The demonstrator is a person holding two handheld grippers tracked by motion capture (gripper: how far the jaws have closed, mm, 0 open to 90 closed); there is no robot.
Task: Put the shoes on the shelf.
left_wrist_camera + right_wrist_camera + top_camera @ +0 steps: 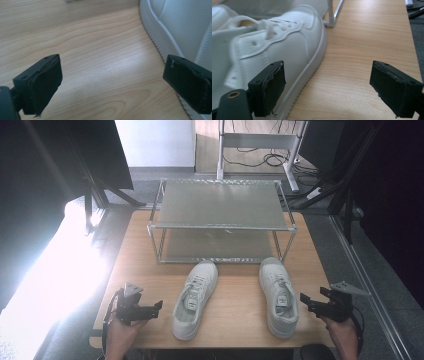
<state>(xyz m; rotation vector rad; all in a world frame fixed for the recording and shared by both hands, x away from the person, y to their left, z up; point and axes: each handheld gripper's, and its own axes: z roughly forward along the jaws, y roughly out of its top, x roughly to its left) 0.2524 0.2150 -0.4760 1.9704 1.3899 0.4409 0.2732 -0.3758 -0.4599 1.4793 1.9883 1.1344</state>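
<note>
Two white sneakers lie on the wooden table (135, 265), toes toward a metal shelf rack. The left shoe (195, 299) lies just right of my left gripper (159, 307), which points at its heel side; its jaws stand open over bare wood, and the shoe's sole edge (155, 37) runs past the right jaw. My right gripper (303, 300) sits just right of the right shoe (278, 295), pointing at it. Its jaws are open and empty, the shoe's side (287, 50) showing behind the left jaw.
A two-tier metal shelf rack (220, 205) stands at the back of the table, both tiers bare; one of its legs (333, 15) is close to the right shoe's toe. The table's edges lie close beside both hands. Bright glare covers the floor at left.
</note>
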